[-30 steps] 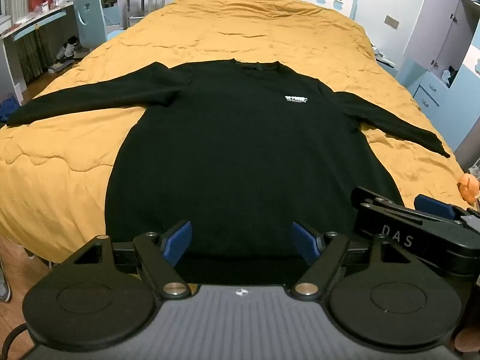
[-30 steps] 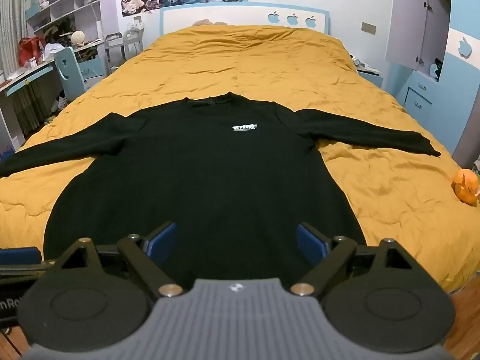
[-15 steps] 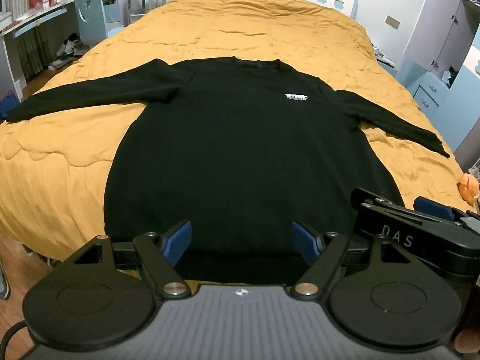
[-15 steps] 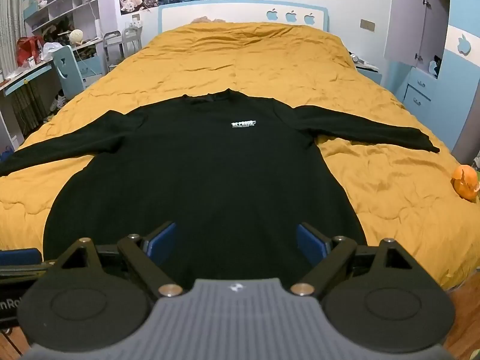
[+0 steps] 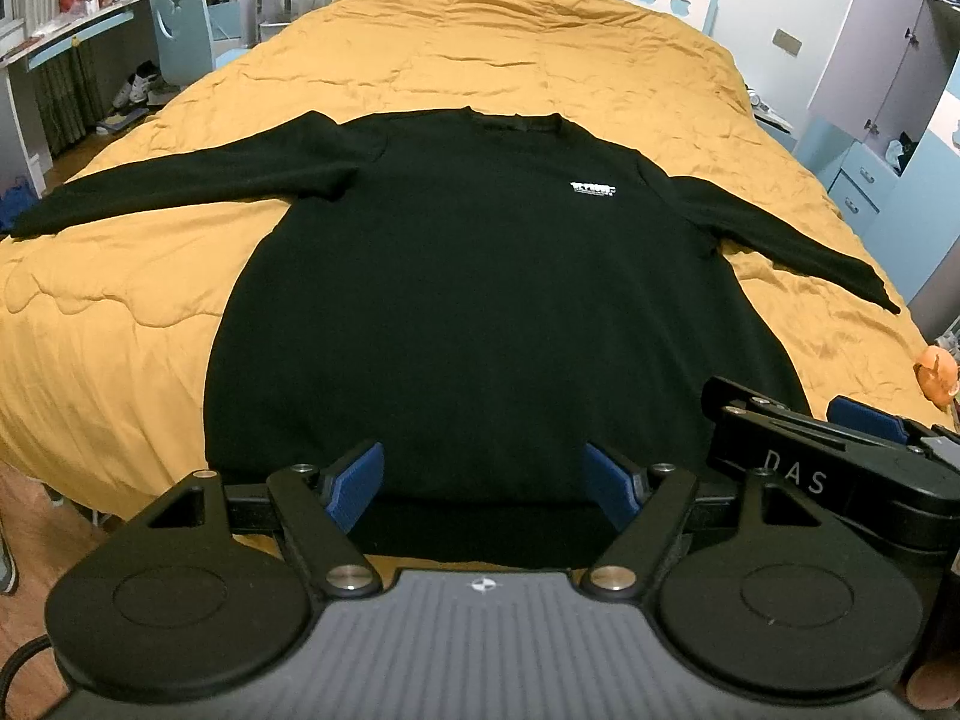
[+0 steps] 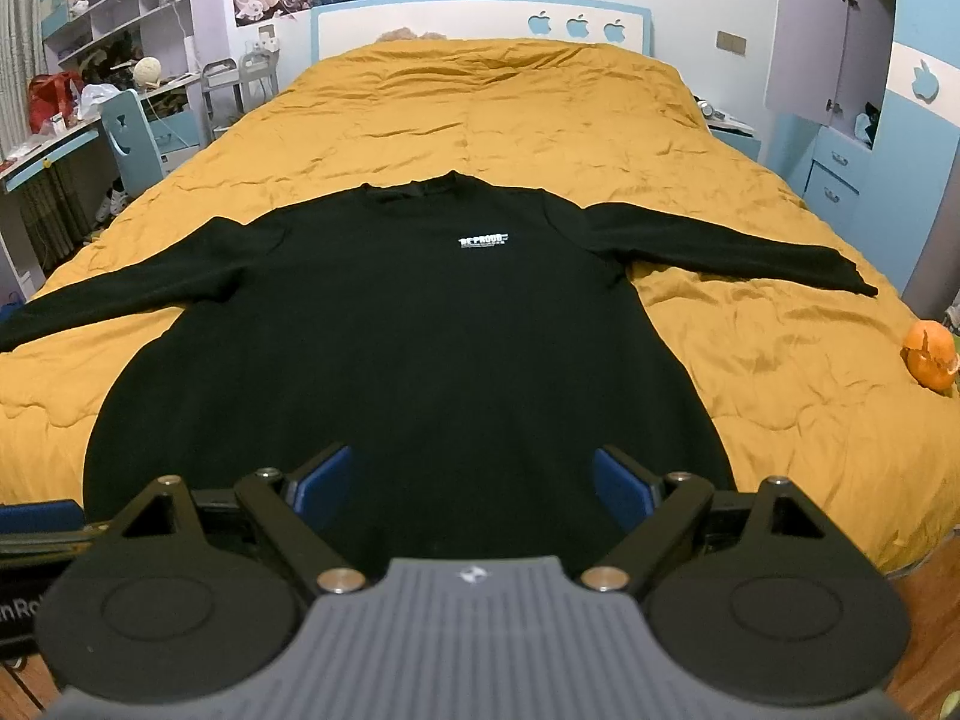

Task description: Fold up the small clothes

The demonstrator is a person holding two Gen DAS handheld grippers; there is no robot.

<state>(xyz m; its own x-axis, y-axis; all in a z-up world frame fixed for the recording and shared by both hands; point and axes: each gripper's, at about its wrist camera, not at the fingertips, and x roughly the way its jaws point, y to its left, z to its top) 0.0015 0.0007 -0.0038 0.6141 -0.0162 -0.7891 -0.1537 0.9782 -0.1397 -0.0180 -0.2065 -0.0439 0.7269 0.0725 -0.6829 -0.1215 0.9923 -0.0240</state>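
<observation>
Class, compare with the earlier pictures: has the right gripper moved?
Yes. In its view the headboard and sweater sit lower in frame, so the right gripper has tilted or risen slightly.

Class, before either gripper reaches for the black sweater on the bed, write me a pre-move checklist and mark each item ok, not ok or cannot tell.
1. Sweater lies flat, front up: ok.
2. Both sleeves spread out to the sides: ok.
3. Left gripper open and holding nothing: ok.
4. Right gripper open and holding nothing: ok.
5. Orange lies clear of the sweater, near the bed's right edge: ok.
6. Hem fully on the quilt: cannot tell, the grippers hide it.
</observation>
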